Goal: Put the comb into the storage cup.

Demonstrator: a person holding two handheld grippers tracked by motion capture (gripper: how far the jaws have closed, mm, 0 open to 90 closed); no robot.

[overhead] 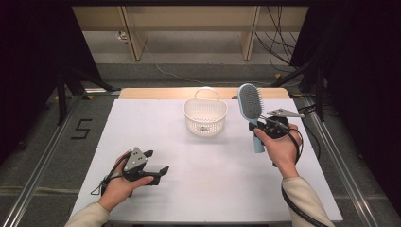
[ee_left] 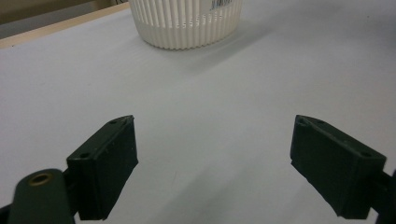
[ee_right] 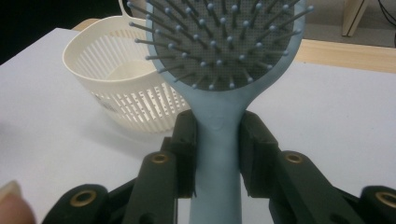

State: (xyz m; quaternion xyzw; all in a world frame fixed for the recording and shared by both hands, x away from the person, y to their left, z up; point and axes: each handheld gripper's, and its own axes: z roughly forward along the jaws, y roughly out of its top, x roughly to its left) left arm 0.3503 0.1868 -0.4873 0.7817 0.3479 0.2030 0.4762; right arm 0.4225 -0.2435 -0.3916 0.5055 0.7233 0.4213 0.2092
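Observation:
A light blue hairbrush (overhead: 250, 106) with a grey bristle pad stands upright in the air at the right of the table, head up. My right gripper (overhead: 265, 127) is shut on its handle (ee_right: 217, 140), both black pads pressing the handle's sides. A white slotted basket (overhead: 205, 116) with a loop handle sits at the table's far middle, left of the brush (ee_right: 219, 42); it also shows as basket (ee_right: 126, 88) and basket (ee_left: 184, 23). My left gripper (overhead: 153, 163) rests low at the near left, open, with bare table between its pads (ee_left: 105, 165).
The white table top (overhead: 213, 175) ends at a wooden strip along its far edge (overhead: 156, 93). Black stands and cables flank both sides. Shelving legs stand on the floor beyond.

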